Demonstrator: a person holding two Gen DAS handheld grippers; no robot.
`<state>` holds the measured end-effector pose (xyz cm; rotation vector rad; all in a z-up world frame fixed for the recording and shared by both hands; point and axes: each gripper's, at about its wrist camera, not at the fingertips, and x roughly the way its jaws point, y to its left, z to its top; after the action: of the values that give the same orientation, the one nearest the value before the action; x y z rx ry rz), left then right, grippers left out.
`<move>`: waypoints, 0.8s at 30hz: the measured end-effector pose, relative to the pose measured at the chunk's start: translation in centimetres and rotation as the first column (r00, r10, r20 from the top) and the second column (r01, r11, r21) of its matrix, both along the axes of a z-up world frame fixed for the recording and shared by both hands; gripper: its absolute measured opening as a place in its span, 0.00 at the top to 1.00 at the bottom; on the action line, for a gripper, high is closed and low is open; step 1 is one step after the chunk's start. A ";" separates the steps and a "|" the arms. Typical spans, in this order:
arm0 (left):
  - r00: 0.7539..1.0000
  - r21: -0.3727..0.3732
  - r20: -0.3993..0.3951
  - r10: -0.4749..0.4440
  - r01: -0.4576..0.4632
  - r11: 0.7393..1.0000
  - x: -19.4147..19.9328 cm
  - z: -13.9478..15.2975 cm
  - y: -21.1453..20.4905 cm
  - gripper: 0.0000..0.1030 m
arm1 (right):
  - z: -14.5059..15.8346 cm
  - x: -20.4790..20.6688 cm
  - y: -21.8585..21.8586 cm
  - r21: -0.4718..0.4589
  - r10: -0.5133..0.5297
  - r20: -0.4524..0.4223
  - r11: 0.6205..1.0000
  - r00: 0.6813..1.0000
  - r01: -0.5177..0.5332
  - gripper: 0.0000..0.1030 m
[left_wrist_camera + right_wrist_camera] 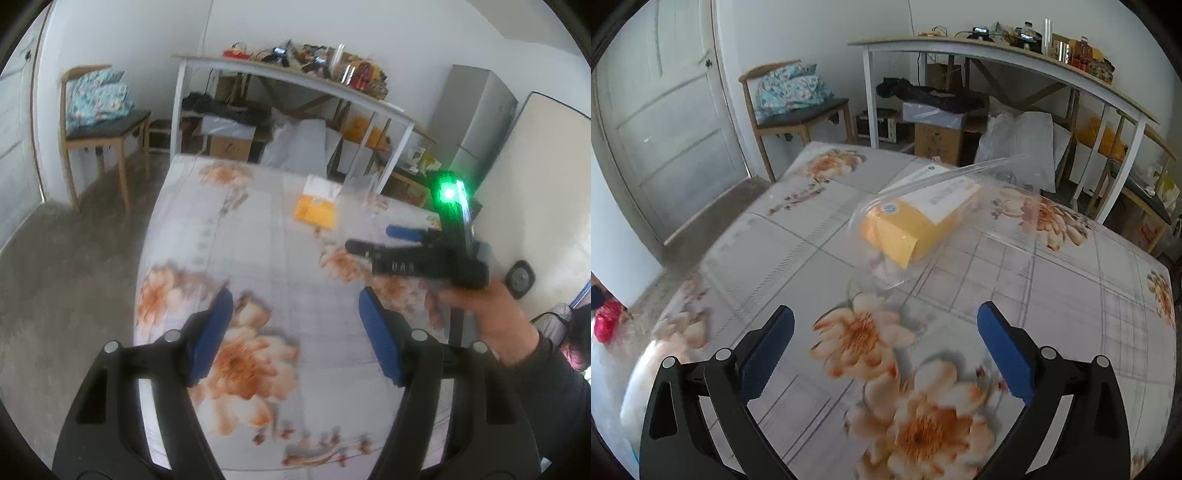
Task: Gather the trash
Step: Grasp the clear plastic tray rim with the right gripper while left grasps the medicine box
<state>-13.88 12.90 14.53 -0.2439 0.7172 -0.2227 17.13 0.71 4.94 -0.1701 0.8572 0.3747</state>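
Note:
A yellow cardboard box [912, 229] with a white label lies inside a clear plastic bag [960, 173] on a bed with a flowered sheet [798, 236]. My right gripper [886, 332] hangs open above the sheet, short of the box, with nothing between its blue pads [1004, 350]. In the left wrist view the same box [317, 210] lies far ahead. My left gripper [295, 325] is open and empty over the sheet [258, 240]. The right gripper [369, 238] shows at the right, held by a hand [491, 314], pointing left towards the box.
A wooden chair [798, 110] with folded cloth stands by a white door [665, 129]. Beyond the bed a cluttered white desk [997, 51] has boxes and bags beneath. A red bag [604, 321] lies on the floor at left. A grey cabinet [476, 122] stands at right.

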 end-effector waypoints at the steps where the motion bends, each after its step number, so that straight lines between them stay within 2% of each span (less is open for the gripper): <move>1: 1.000 0.001 -0.009 0.006 -0.005 1.000 0.0 -0.5 0.5 0.35 | -0.3 0.4 0.1 0.002 -0.004 -0.003 1.000 1.000 0.005 0.19; 2: 1.000 0.000 -0.013 0.010 -0.010 1.000 0.1 -0.7 1.0 0.35 | -0.5 0.8 0.2 0.007 -0.003 -0.011 1.000 1.000 0.003 0.29; 3: 1.000 -0.004 -0.018 0.013 -0.013 1.000 0.2 -1.0 1.4 0.35 | -1.0 1.3 0.4 0.005 0.001 -0.037 1.000 0.999 -0.001 0.45; 4: 1.000 -0.007 -0.023 0.015 -0.016 1.000 0.3 -1.1 1.7 0.35 | -1.6 1.8 0.7 -0.001 0.002 -0.066 1.000 0.998 -0.002 0.53; 6: 0.999 -0.006 -0.027 0.019 -0.019 1.000 0.6 -1.5 2.1 0.35 | -2.4 2.0 1.3 -0.002 0.020 -0.097 1.000 0.995 -0.021 0.57; 7: 0.999 -0.007 -0.027 0.018 -0.018 1.000 0.7 -1.5 2.3 0.35 | -2.6 1.8 1.5 -0.008 0.022 -0.083 1.000 0.996 -0.023 0.58; 8: 1.000 -0.009 -0.027 0.016 -0.017 1.000 0.8 -1.5 2.4 0.35 | -2.7 1.7 1.5 -0.008 0.024 -0.078 1.000 0.997 -0.025 0.63; 10: 1.000 -0.011 -0.028 0.008 -0.009 1.000 1.3 -1.4 2.2 0.35 | -2.7 1.7 1.4 -0.006 0.025 -0.082 1.000 0.996 -0.025 0.91; 14: 1.000 -0.025 -0.018 -0.013 0.013 1.000 3.6 -1.0 1.3 0.34 | -2.7 1.3 0.7 -0.005 0.011 -0.072 1.000 0.997 -0.011 0.92; 19: 0.998 -0.028 -0.013 -0.062 0.061 0.998 9.0 -0.4 -0.9 0.33 | -2.4 0.8 -0.2 -0.028 0.012 -0.074 1.000 0.997 -0.014 0.94; 24: 0.993 0.067 -0.047 -0.110 0.113 0.991 15.7 -0.6 -4.4 0.33 | -1.8 -0.7 -2.5 -0.092 -0.022 -0.085 0.996 0.996 0.014 0.95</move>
<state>1.85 8.49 13.90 -0.1427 0.7815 -0.2993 16.42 -1.80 3.15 -0.2315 0.9611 0.3278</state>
